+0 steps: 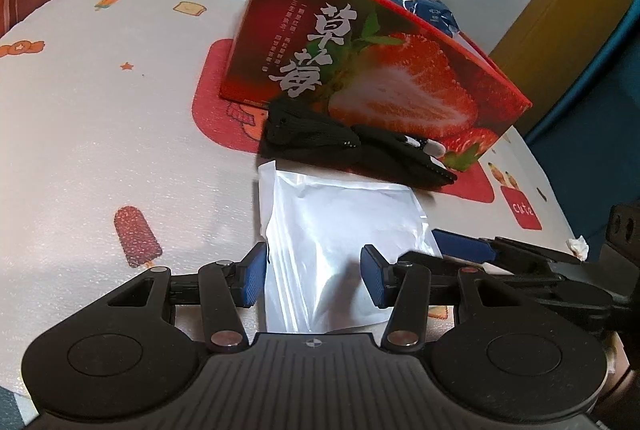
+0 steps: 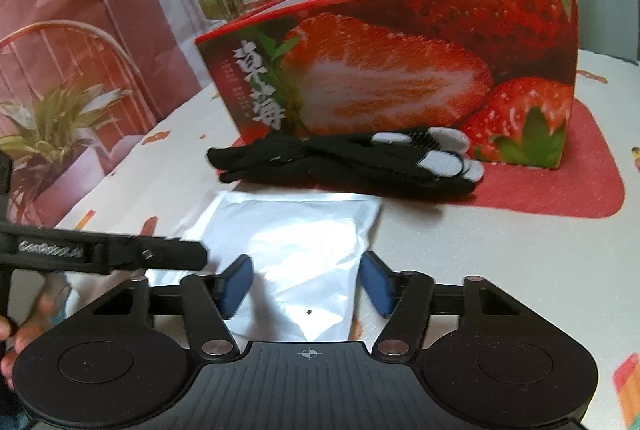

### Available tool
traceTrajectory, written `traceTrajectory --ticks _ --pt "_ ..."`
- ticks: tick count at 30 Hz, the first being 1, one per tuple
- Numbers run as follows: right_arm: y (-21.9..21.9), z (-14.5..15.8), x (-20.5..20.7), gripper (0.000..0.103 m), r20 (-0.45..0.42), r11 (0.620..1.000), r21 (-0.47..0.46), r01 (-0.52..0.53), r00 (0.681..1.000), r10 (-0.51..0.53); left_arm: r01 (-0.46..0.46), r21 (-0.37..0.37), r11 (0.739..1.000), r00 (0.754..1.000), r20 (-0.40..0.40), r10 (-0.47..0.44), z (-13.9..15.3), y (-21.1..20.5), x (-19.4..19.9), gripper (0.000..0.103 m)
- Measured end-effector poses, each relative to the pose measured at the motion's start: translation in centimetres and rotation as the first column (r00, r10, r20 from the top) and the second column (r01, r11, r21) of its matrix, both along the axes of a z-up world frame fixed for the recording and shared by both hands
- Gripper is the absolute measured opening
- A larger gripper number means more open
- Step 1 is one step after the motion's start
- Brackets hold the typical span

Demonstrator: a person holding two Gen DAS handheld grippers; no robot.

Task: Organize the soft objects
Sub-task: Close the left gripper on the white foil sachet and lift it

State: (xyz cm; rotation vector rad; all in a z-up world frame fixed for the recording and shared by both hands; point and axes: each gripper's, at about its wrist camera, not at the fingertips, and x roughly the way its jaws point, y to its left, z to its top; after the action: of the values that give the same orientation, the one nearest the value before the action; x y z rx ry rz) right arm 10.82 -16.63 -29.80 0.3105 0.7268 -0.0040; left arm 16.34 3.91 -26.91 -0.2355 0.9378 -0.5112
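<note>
Grip the white pouch [image 2: 296, 250] in front of the strawberry box [image 2: 400, 70] with both half-spread grippers, left gripper [image 1: 314, 278] and right gripper [image 2: 308, 286], closing gently before lifting.

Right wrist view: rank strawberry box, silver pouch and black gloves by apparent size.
1. strawberry box, clearly largest.
2. silver pouch and black gloves look similar; the pouch lies nearer the camera, so their order is unsure.
</note>
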Motion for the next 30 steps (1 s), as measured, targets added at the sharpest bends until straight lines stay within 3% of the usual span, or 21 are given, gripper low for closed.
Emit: traceTrajectory --ticks 8,14,16,18,21,25,27,30 --pt "-0.7 -0.3 0.8 0.054 0.023 1.000 0.003 0.000 1.000 0.000 0.020 0.059 0.998 0.999 0.036 -0.022 0.1 -0.7 -0.3 0.052" --pt "-1.4 -0.2 0.5 0.052 0.033 0.993 0.119 0.007 0.999 -0.011 0.030 0.087 0.996 0.998 0.045 -0.034 0.3 -1.0 -0.5 0.052" --pt "-1.7 -0.3 0.2 0.049 0.034 0.990 0.142 0.012 0.999 -0.017 0.030 0.082 0.996 0.999 0.043 -0.034 0.3 -0.9 -0.4 0.052" --pt "-2.1 -0.4 0.1 0.038 0.030 0.987 0.156 0.027 0.999 -0.032 0.029 0.081 0.996 0.999 0.042 -0.033 0.3 -0.9 -0.4 0.052" --pt "-2.5 -0.8 -0.1 0.036 0.031 0.982 0.183 0.040 0.998 -0.047 0.029 0.085 0.996 0.998 0.045 -0.033 0.3 -1.0 -0.5 0.052" --pt "-2.3 -0.5 0.3 0.036 0.031 0.991 0.131 0.039 0.999 -0.043 0.031 0.085 0.996 0.998 0.046 -0.035 0.3 -1.0 -0.5 0.052" --pt "-2.5 -0.5 0.6 0.036 0.031 0.993 0.107 0.054 0.998 -0.058 0.027 0.093 0.995 0.998 0.049 -0.031 0.3 -1.0 -0.5 0.044" --pt "-2.8 -0.6 1.0 0.036 0.036 0.993 0.097 0.062 0.997 -0.066 0.018 0.103 0.995 0.998 0.051 -0.023 0.3 -0.9 -0.4 0.043"
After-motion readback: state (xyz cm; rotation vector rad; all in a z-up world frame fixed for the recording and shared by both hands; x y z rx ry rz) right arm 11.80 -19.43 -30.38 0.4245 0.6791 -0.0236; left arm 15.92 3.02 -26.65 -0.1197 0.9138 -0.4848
